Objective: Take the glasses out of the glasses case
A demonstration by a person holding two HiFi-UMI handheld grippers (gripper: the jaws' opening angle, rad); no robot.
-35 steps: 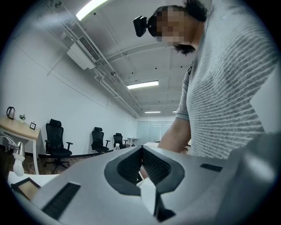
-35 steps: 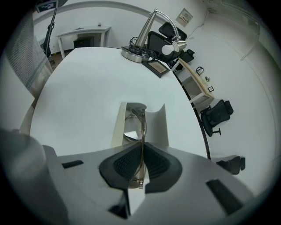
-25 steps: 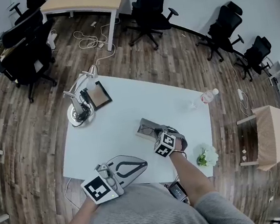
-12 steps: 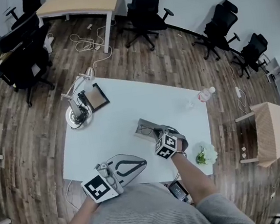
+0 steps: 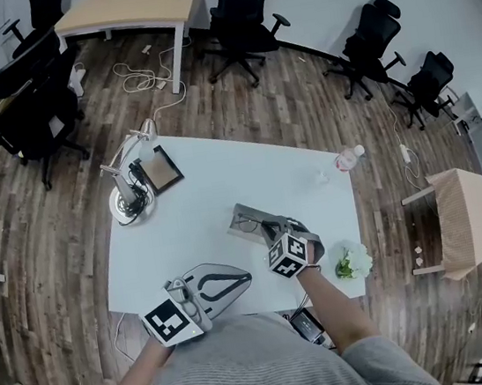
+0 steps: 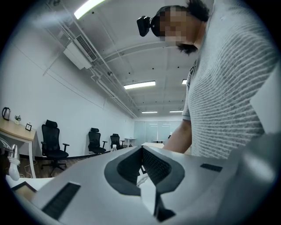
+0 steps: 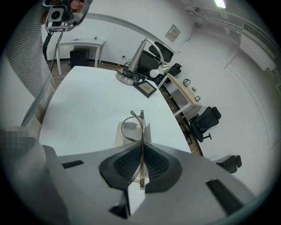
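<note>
The right gripper [image 7: 141,148] has its two jaws squeezed shut on the glasses [image 7: 139,125]. The thin frame runs straight up the middle between the dark pads [image 7: 125,163]. The front of the glasses sticks out past the jaw tips, with one round rim curving off to the side. Right under that part lies the case [image 7: 131,132], open, on the white table [image 5: 193,229]. I cannot tell if the glasses touch the case or hang just above it.

From the head view, the right gripper [image 5: 273,227] sits at the near right end of the case [image 5: 246,218], tips touching or almost touching it.

The left gripper [image 5: 241,280] is well apart from the case, nearer the person and to the left of it, low by the table edge. Its jaws are pressed together at the tips, and nothing is between them [image 6: 141,151].

A lamp [image 5: 125,190] and a dark frame [image 5: 159,169] stand far from the case, on its far left side. A bottle [image 5: 346,160] stands off to the far right of the case. Some flowers [image 5: 351,262] sit to the near right of the case, just beside the person's right arm.
</note>
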